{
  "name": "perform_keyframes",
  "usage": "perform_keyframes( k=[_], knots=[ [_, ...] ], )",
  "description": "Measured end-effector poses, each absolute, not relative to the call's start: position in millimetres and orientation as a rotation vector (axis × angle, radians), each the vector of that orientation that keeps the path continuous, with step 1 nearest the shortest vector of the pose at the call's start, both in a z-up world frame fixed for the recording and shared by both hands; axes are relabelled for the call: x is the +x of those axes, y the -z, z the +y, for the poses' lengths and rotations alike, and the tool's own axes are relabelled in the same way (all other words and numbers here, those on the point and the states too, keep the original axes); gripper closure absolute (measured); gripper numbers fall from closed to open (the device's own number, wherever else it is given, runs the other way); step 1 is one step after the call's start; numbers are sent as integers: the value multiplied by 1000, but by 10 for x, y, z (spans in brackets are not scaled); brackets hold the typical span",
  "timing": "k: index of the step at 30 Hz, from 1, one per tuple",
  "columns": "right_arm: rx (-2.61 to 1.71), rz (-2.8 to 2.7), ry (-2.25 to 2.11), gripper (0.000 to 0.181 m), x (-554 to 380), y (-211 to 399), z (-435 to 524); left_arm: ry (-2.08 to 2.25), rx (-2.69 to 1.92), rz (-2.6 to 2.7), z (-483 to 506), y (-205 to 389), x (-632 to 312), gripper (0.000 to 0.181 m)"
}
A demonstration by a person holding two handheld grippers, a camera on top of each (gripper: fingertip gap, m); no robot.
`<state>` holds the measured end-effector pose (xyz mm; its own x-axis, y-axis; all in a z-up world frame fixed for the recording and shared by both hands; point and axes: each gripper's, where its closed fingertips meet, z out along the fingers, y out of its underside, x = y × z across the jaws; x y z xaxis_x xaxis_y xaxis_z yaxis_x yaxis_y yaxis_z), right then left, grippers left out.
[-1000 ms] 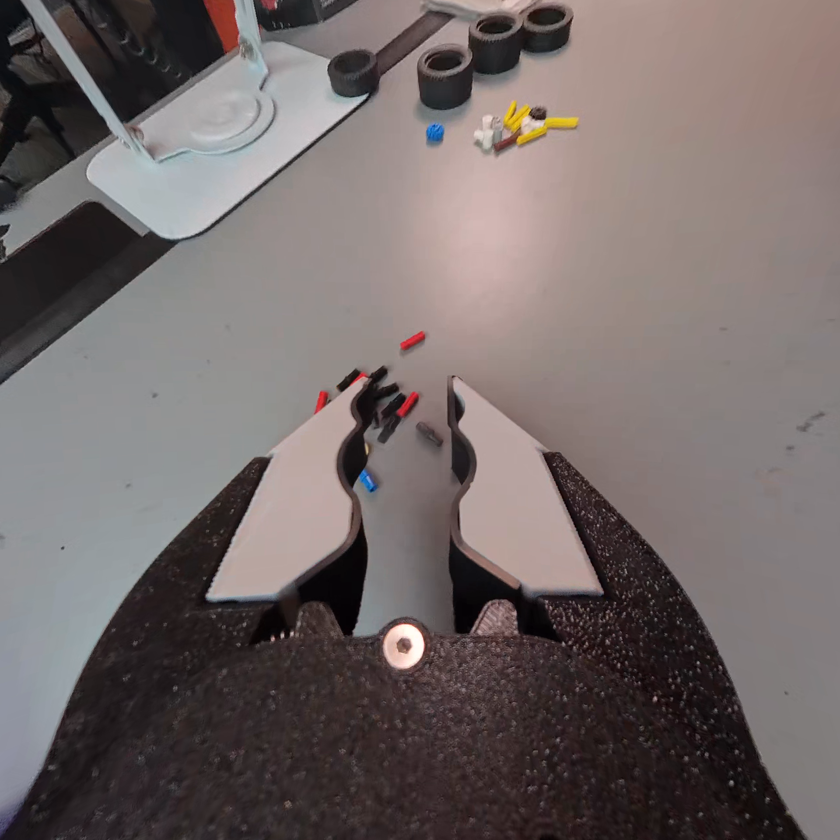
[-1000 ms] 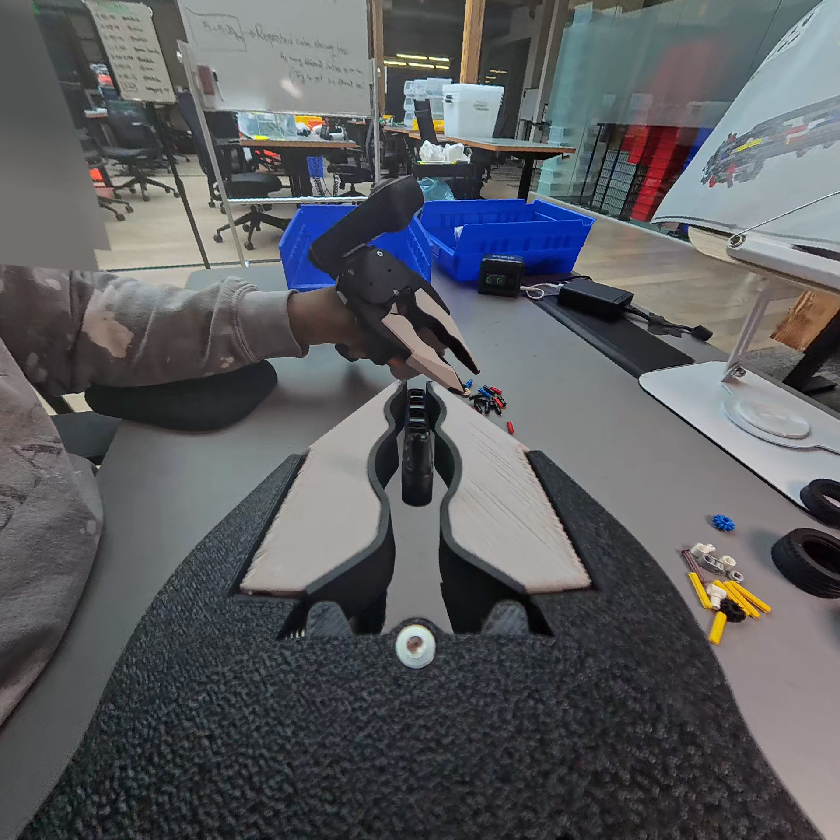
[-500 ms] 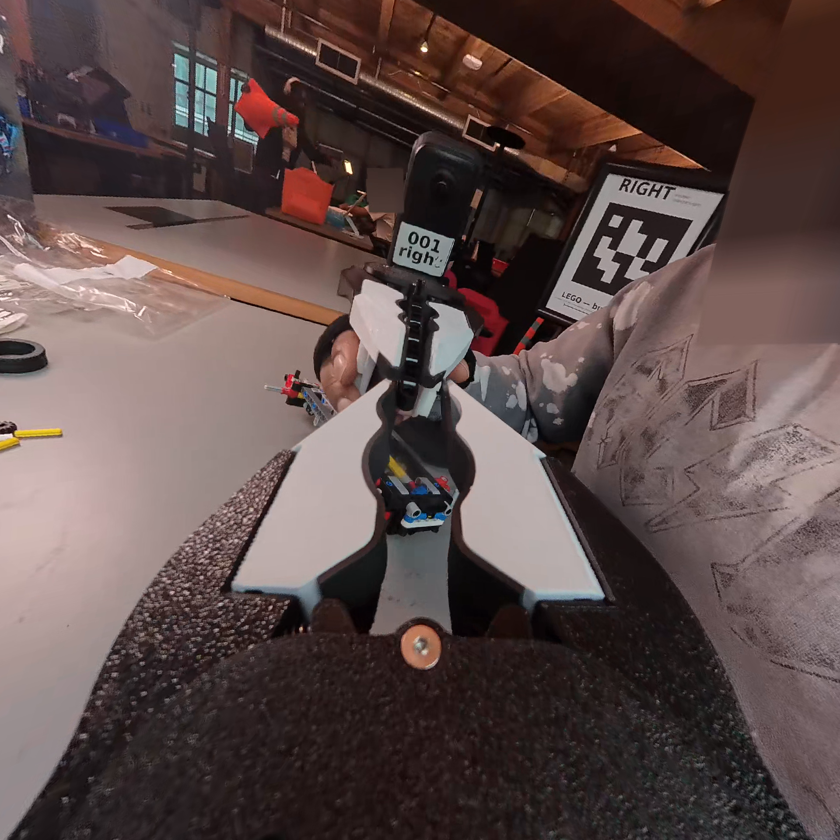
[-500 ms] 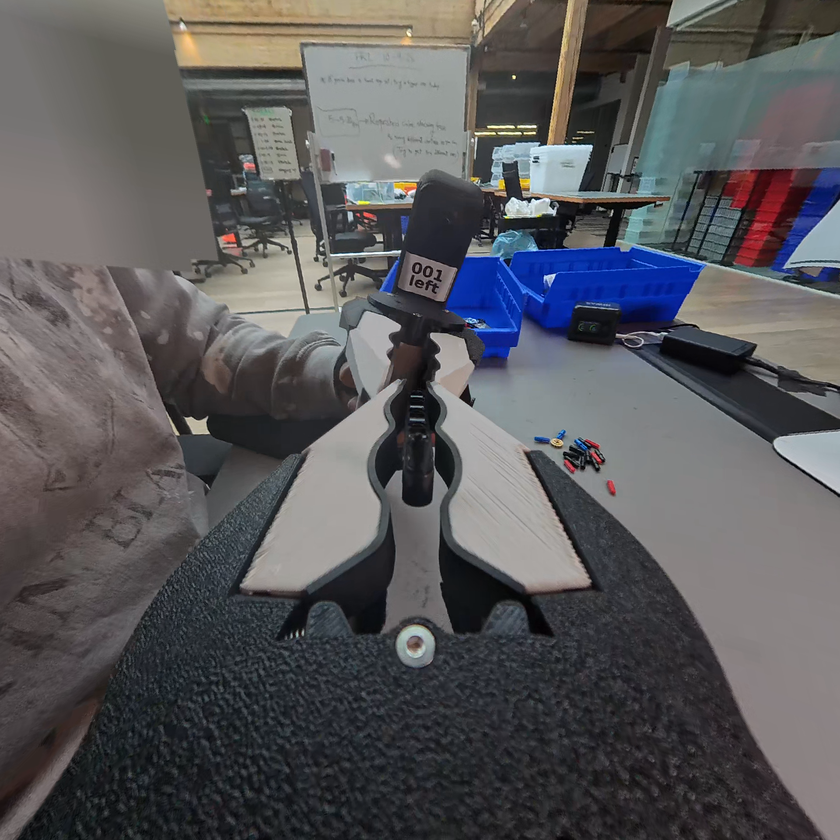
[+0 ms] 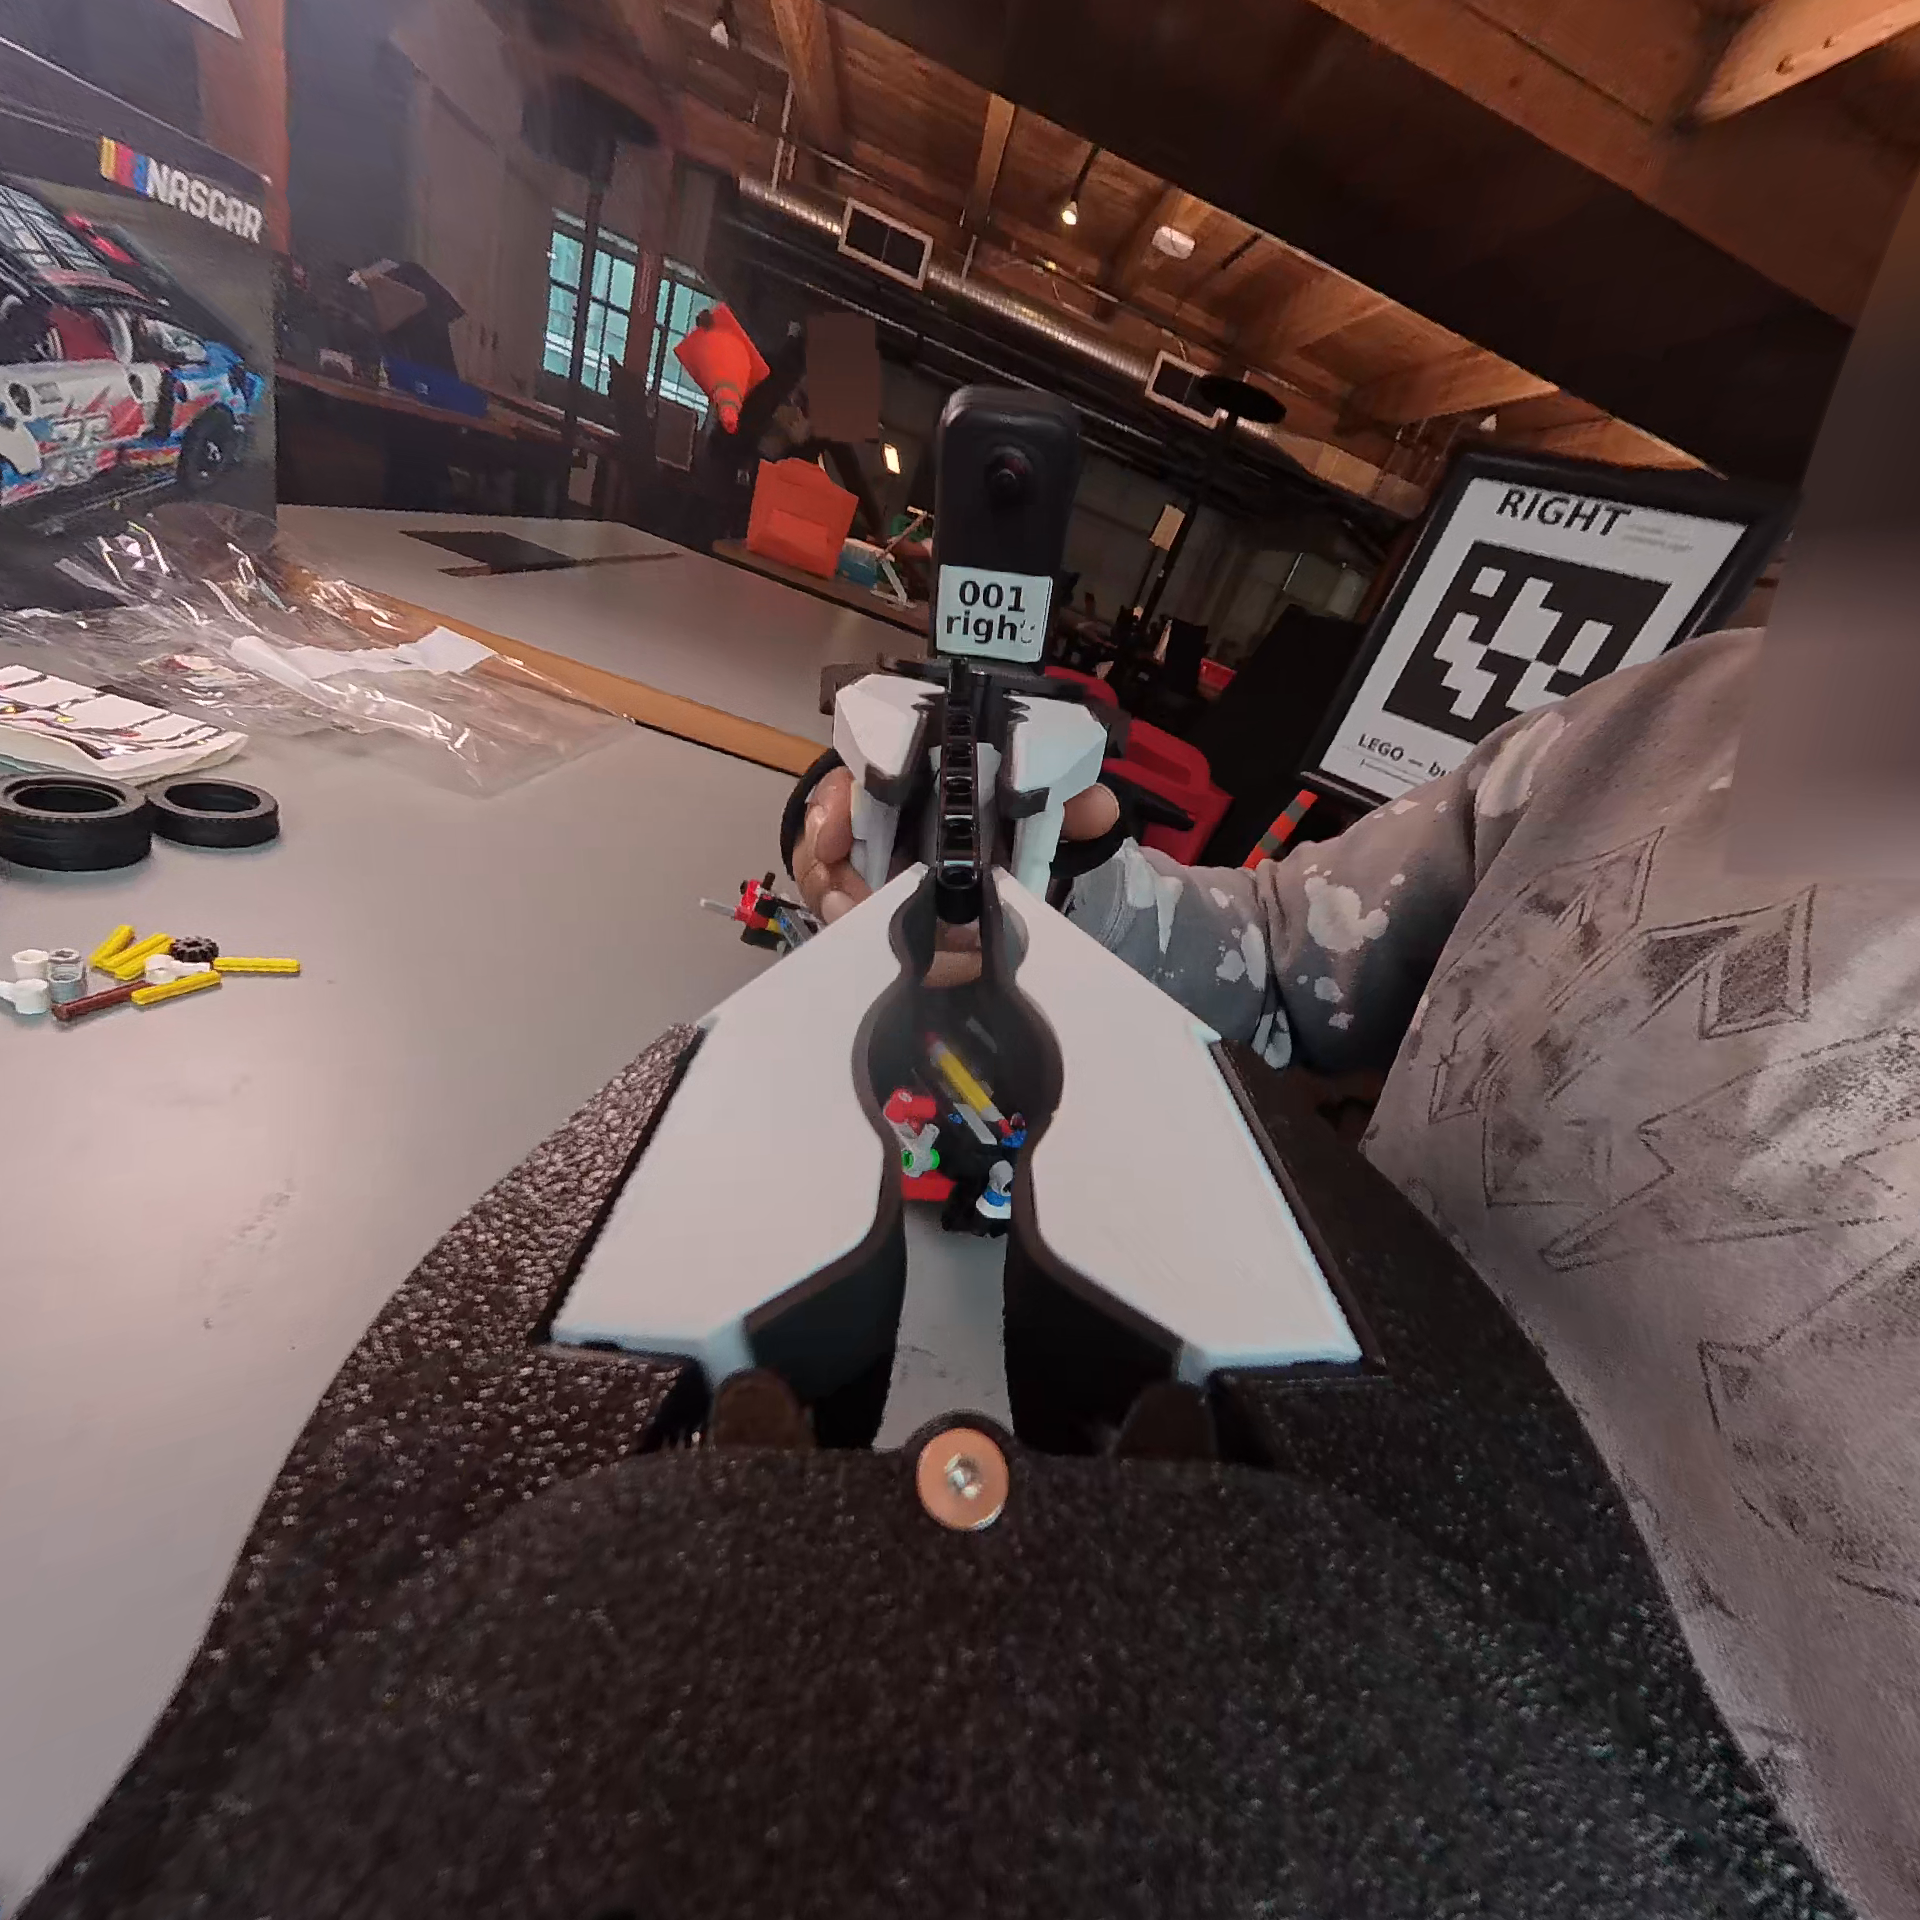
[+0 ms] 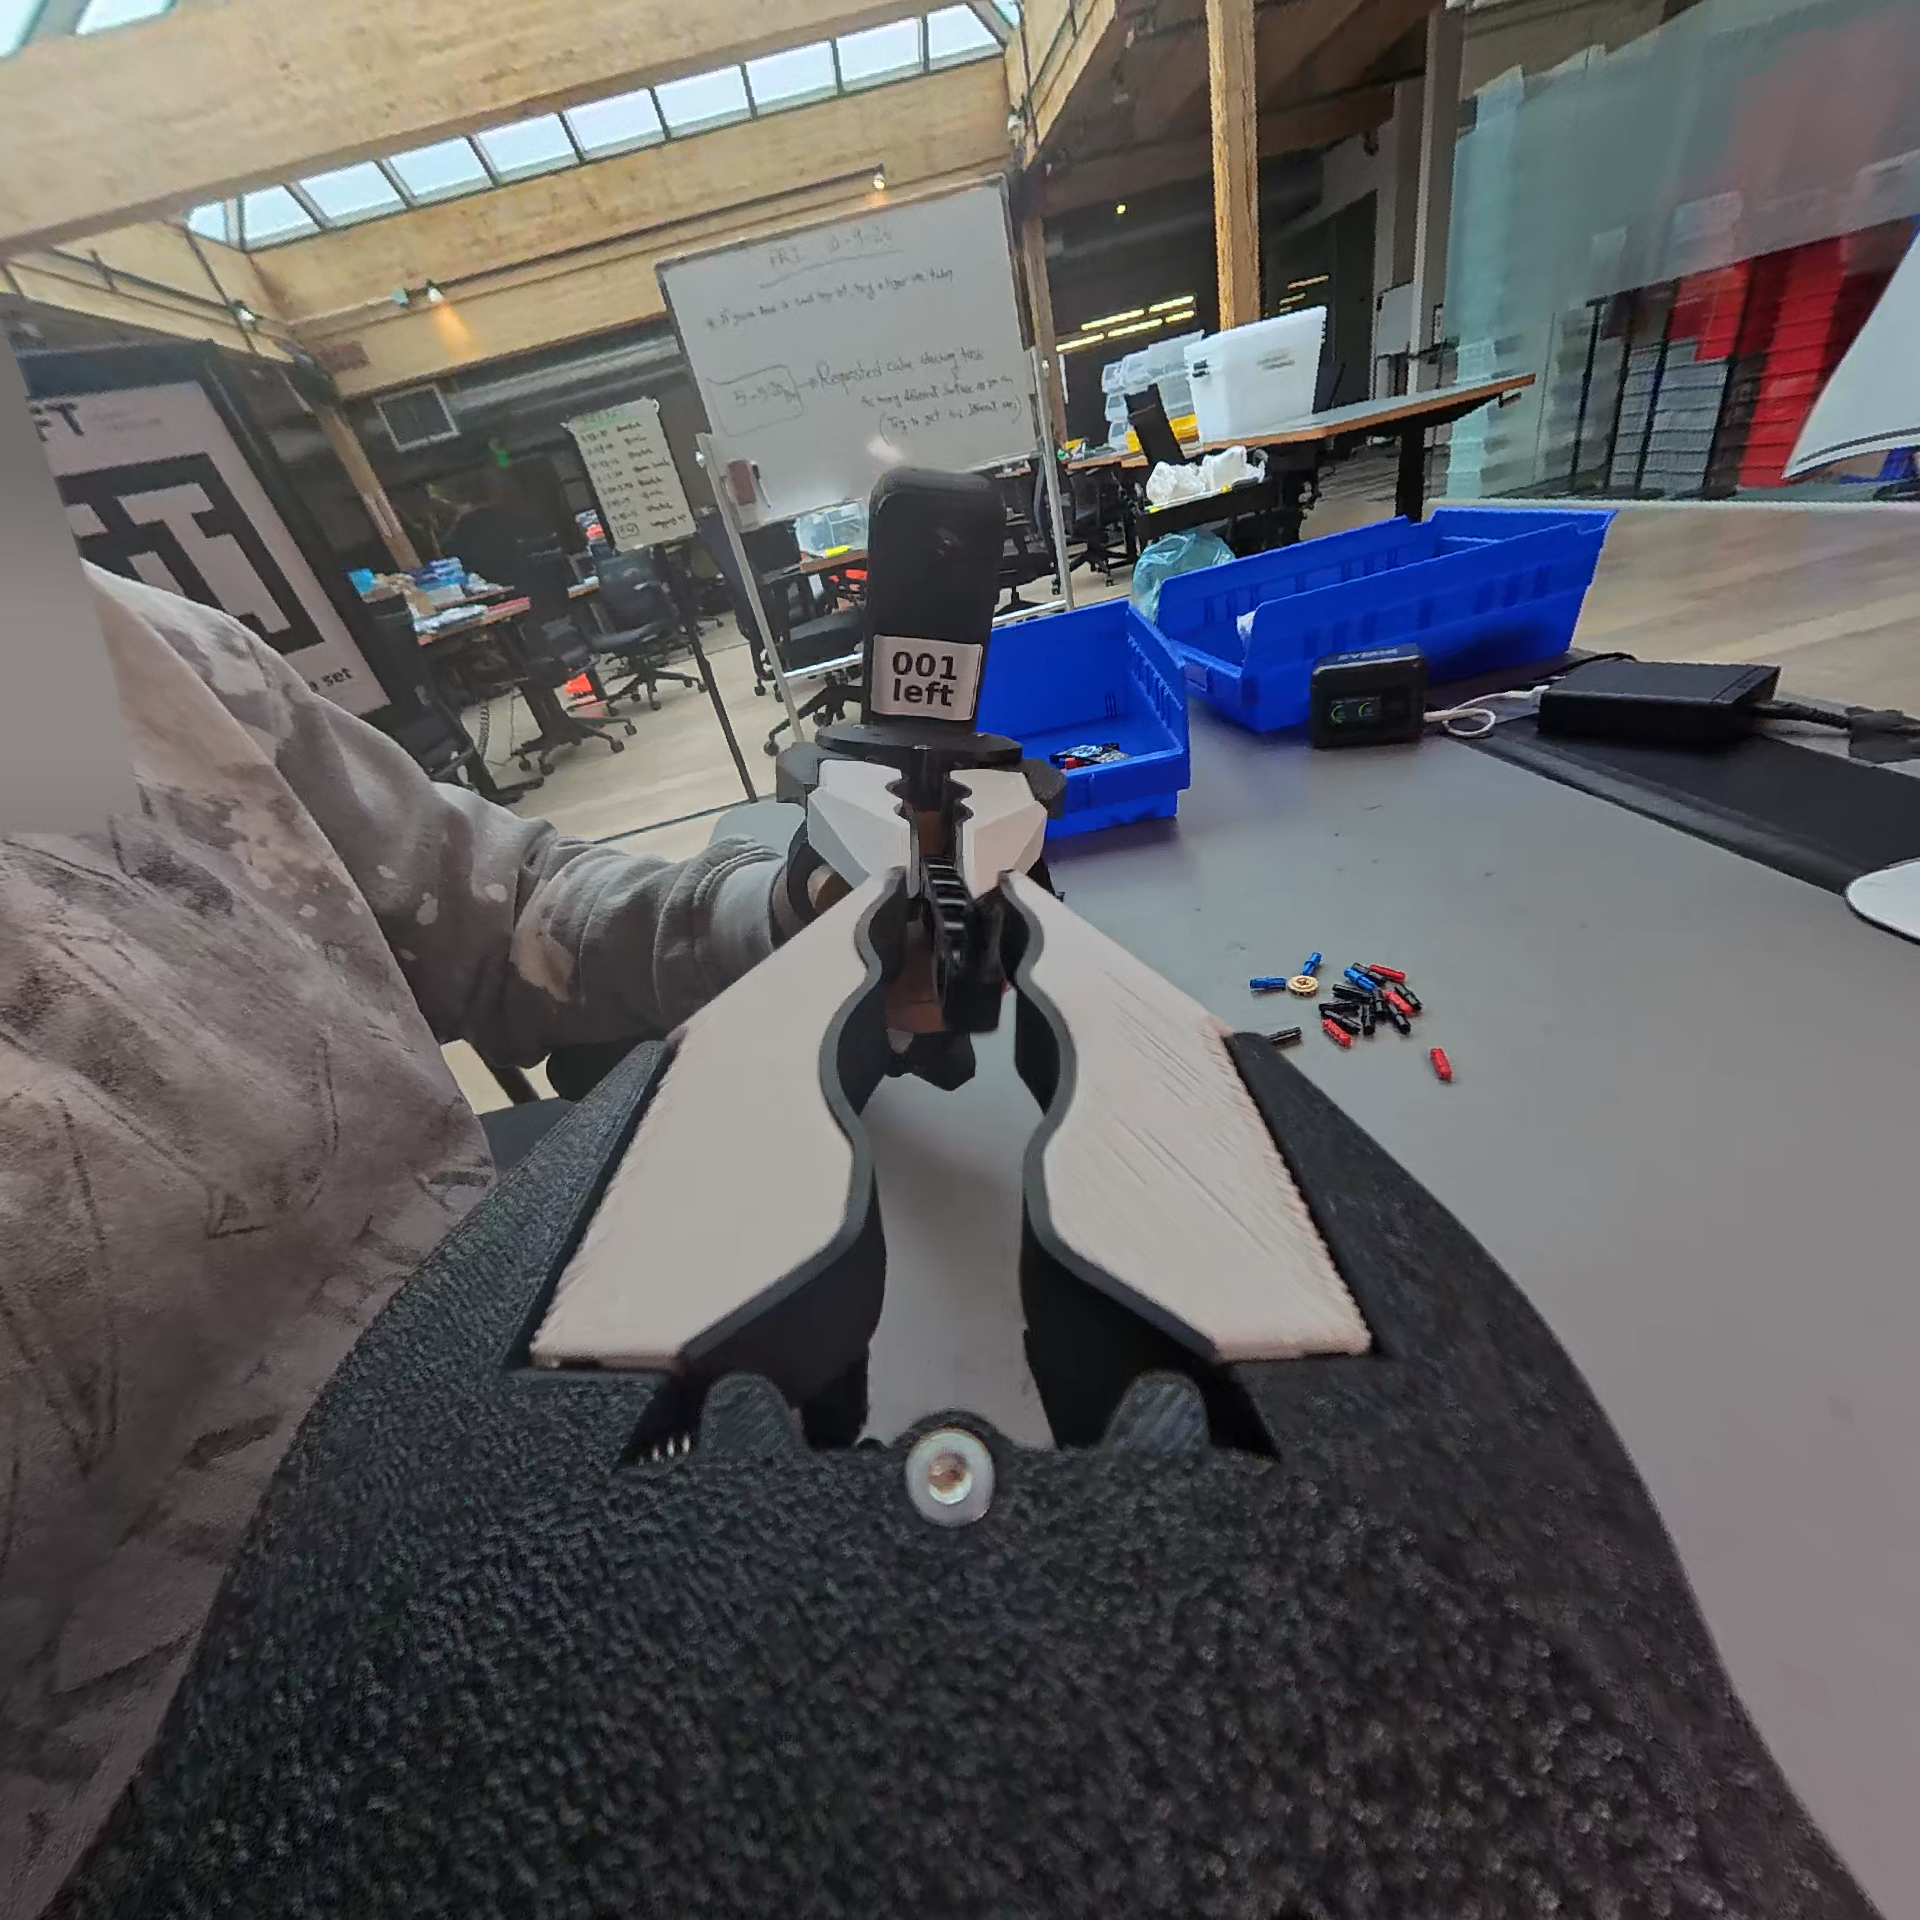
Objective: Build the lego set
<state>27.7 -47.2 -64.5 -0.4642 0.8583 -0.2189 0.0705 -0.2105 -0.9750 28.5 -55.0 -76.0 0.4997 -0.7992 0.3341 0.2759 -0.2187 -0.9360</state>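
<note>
A long black holed Lego beam (image 5: 958,790) spans between my two grippers, which face each other above the grey table (image 5: 312,1091). My left gripper (image 5: 954,896) is shut on the beam's near end. My right gripper (image 6: 951,883) has its jaws slightly apart with the beam (image 6: 943,920) between them, gaps showing on both sides. The right gripper also shows in the left wrist view (image 5: 961,831), and the left gripper in the right wrist view (image 6: 925,842). A colourful part-built Lego assembly (image 5: 951,1143) lies on the table under the left gripper.
Black tyres (image 5: 78,821), yellow and white small parts (image 5: 145,961) and plastic bags (image 5: 343,665) lie to the left. A pile of red, blue and black pins (image 6: 1361,1003) lies on the table. Blue bins (image 6: 1382,613) and a black power brick (image 6: 1652,696) stand behind it. Less than 4 cm separates the two grippers' tips.
My left gripper rose from the pins on the table, turned to face the right gripper and shut on the beam's end. My right gripper's jaws have widened around the beam.
</note>
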Motion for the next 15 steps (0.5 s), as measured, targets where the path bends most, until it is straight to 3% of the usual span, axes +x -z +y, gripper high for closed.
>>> perform_keyframes(
  k=[2, 5, 12, 14, 15],
  knots=[
    [-1129, -1378, -1744, 144, 292, 553, -336, 1078, -1414, 411, -534, 658, 146, 174],
    [-1159, -1239, -1780, 138, 321, 435, -136, 1088, -1293, 260, -488, 495, -120, 175],
    [-1136, -1042, -1864, 151, 229, 294, -171, 1206, -1189, 138, -446, 486, 55, 175],
    [-1099, -1032, -1881, 173, 241, 240, -214, 1238, -1183, 124, -429, 512, 172, 175],
    [-1068, -1036, -1877, 174, 268, 210, -230, 1246, -1192, 135, -423, 534, 228, 174]
  ],
)
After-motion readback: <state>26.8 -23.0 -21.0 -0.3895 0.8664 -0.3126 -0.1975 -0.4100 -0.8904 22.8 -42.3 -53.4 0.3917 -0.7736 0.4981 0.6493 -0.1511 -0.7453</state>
